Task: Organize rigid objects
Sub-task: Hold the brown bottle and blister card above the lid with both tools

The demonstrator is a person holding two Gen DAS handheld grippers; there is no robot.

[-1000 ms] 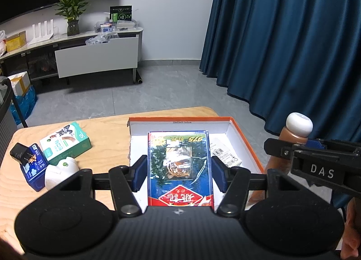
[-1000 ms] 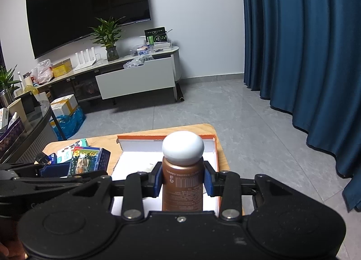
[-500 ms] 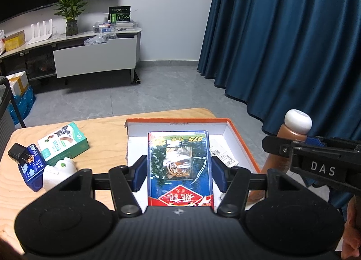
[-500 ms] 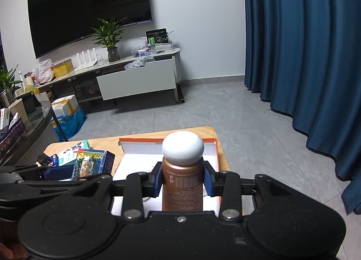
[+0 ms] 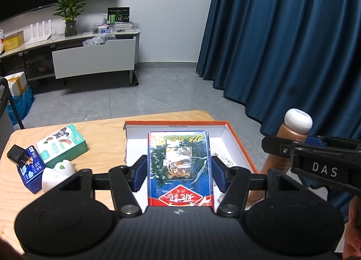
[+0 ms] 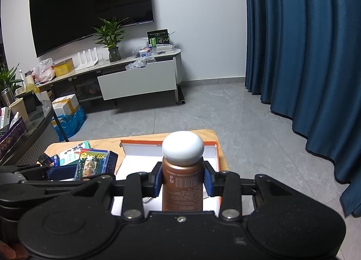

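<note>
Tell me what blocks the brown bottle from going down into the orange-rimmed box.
Nothing visible does. The right claw holds the brown bottle over the box, whose white floor is bare below it except for a flat paper slip. The blue card pack in the left claw sits apart, to the left.

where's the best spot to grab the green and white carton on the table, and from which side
Take the green and white carton across its two long side faces, near the middle, coming down from above. It lies flat on the wooden table with its broad face up. A blue box and a white rounded object crowd its near end.
</note>
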